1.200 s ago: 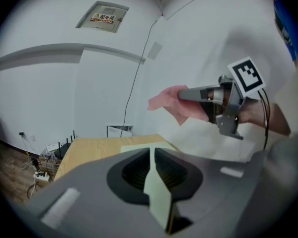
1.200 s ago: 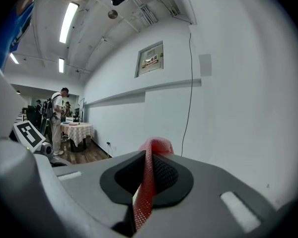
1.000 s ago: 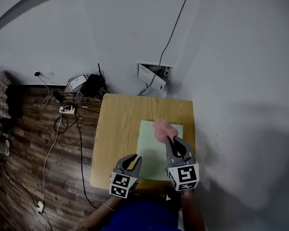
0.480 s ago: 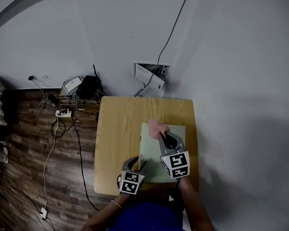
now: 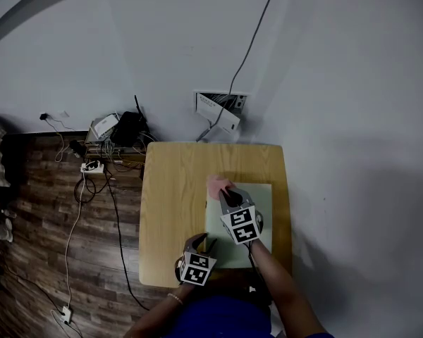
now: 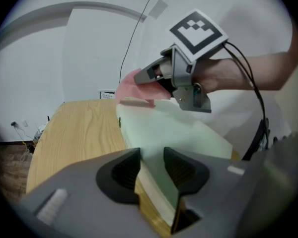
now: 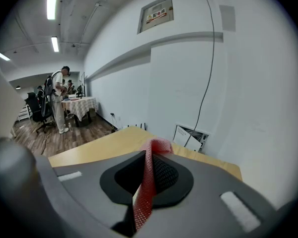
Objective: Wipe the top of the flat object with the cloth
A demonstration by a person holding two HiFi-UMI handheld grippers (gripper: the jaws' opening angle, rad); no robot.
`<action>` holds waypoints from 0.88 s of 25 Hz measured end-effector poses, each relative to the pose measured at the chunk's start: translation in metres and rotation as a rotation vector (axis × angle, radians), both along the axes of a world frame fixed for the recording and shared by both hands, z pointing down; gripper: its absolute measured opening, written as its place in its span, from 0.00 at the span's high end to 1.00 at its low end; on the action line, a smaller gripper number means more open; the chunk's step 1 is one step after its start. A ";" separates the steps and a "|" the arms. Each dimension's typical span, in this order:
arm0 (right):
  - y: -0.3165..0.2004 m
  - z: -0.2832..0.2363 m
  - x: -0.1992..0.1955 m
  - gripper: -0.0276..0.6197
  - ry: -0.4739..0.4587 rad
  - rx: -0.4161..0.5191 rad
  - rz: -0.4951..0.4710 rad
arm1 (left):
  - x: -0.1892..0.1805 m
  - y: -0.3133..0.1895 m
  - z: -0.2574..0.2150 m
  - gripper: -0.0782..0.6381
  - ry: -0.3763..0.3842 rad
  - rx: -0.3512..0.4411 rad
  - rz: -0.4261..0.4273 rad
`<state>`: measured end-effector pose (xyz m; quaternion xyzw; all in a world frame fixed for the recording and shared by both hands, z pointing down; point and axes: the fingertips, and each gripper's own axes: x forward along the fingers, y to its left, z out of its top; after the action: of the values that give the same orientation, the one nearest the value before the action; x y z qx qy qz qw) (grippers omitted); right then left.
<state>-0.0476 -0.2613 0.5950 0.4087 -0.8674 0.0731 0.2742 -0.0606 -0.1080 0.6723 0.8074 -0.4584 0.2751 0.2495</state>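
Note:
A pale green flat board (image 5: 263, 204) lies on the right half of a wooden table (image 5: 173, 196). My right gripper (image 5: 228, 194) is shut on a pink cloth (image 5: 217, 184) and holds it down at the board's far left corner. In the right gripper view the cloth (image 7: 146, 182) runs as a thin strip between the jaws. My left gripper (image 5: 203, 243) is at the board's near left corner. In the left gripper view that corner (image 6: 154, 148) sits between the closing jaws, with both pads against it. Beyond it are the cloth (image 6: 131, 89) and the right gripper (image 6: 151, 76).
The table stands against a white wall with an open panel (image 5: 222, 111) and a cable running up. On the wooden floor to the left lie a power strip (image 5: 92, 164), cables and small boxes (image 5: 120, 125). A person stands by a distant table (image 7: 57, 100).
The right gripper has dragged the cloth leftward across the board's far part. The left gripper has moved in to the board's near left corner, and its jaws now stand round that corner.

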 end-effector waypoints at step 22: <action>0.000 0.068 -0.013 0.93 0.246 -0.023 -0.122 | 0.003 0.003 0.000 0.69 -0.076 0.059 -0.003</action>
<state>-0.0608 -0.2611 0.6632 0.3580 -0.8496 0.0156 0.3871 -0.0571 -0.1052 0.6727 0.8028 -0.4765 0.2917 0.2084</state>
